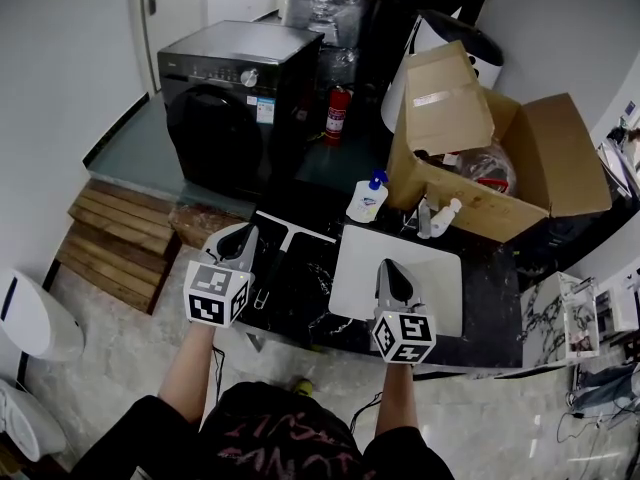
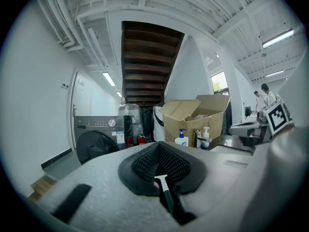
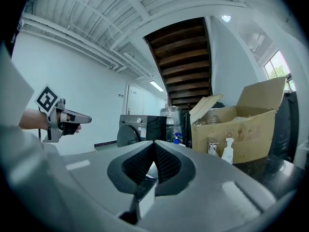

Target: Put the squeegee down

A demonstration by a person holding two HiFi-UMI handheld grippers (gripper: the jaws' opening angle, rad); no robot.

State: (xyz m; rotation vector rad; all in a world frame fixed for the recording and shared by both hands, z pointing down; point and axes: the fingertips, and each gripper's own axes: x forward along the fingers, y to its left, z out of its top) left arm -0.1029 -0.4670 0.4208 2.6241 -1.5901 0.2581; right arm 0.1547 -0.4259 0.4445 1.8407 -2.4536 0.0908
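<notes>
Two grippers in the head view: left gripper (image 1: 243, 236) centre-left, right gripper (image 1: 390, 266) centre-right, both over a black counter (image 1: 490, 298). The squeegee (image 1: 283, 251) lies flat on that counter between them, just right of the left gripper. Its white blade is toward the top of the frame and its handle runs down-left; it looks clear of both grippers. The right gripper sits above a white slab (image 1: 435, 268). Cardboard box (image 1: 510, 158) upper right, washing machine (image 1: 225, 108) upper left. Left gripper view: jaws pressed together at the tips, nothing between the pads. The squeegee's white neck and dark green handle (image 2: 164, 190) show through the slot below the pads, lower centre. Right gripper view: jaws closed tip to tip, nothing pinched. A white edge shows through the gap beneath them, and the left gripper is visible at the left edge, mid-height.
</notes>
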